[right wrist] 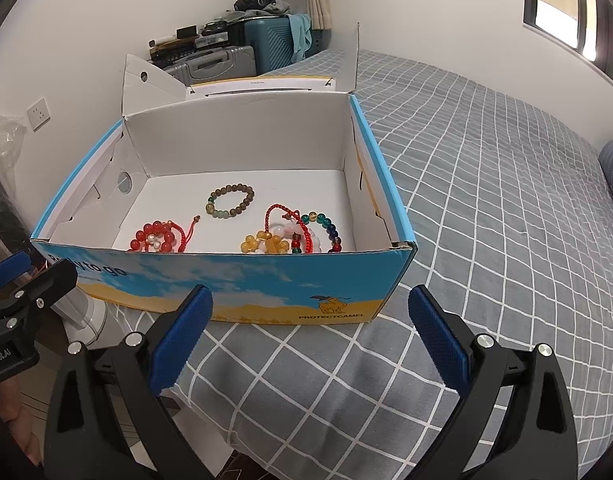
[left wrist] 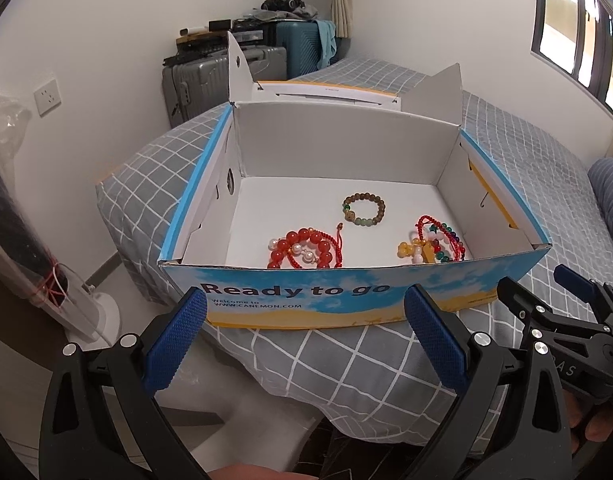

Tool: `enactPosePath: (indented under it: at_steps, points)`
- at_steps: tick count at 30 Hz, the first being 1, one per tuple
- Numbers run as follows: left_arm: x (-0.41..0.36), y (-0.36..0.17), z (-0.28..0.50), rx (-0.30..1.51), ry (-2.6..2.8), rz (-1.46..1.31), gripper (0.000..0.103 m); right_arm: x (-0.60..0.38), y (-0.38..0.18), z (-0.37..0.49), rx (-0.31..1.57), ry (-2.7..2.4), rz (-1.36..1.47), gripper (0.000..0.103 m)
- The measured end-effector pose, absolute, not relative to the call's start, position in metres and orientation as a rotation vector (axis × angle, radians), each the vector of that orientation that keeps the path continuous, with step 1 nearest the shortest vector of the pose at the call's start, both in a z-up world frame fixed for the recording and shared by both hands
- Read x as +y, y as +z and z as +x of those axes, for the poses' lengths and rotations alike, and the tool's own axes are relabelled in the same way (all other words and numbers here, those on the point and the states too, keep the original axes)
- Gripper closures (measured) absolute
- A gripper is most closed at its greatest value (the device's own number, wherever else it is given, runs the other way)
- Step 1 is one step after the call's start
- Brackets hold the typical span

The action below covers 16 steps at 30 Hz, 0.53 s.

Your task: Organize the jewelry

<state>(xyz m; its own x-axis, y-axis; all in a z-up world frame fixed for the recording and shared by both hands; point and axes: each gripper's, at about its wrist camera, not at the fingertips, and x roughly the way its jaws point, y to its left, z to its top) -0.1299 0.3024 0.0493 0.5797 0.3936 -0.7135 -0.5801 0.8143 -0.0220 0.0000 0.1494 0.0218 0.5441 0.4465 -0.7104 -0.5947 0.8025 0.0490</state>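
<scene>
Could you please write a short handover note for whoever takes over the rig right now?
Left tool: open, empty, in front of the box.
Right tool: open, empty, also short of the box.
The open box sits on the checked bed. Inside: brown bead bracelet toward the back, alone; red bead bracelet front left; a tangled multicoloured pile front right.
Done: all visible jewelry is in the box.
Left: probably separating the pile; the lid is open.
</scene>
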Motion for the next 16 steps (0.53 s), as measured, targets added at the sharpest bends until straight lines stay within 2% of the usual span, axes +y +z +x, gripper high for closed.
enactPosePath:
  at_steps: [16]
  points:
    - [0.3004, 0.0502, -0.1311, 0.754, 0.606, -0.262, 0.006, 0.1489, 0.0224, -0.0004, 0.779, 0.615, -0.203, 0.009]
